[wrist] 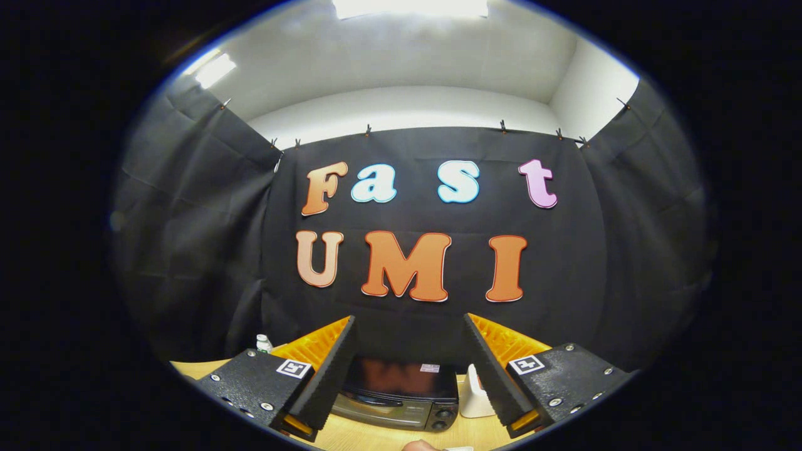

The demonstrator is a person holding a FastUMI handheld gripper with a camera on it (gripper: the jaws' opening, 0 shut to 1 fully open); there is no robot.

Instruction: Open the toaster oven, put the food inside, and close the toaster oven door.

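I hold the hand-held gripper (410, 376) released, fingers spread wide with nothing between them. The toaster oven (401, 394) sits on the table (376, 435) just beyond them, door closed.

Bright ceiling panels (410, 7), sharp centre, warped edges

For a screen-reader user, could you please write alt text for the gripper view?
The open gripper hangs above a wooden table, holding nothing, its fingers framing a closed black toaster oven beyond them. A white object stands beside the oven.
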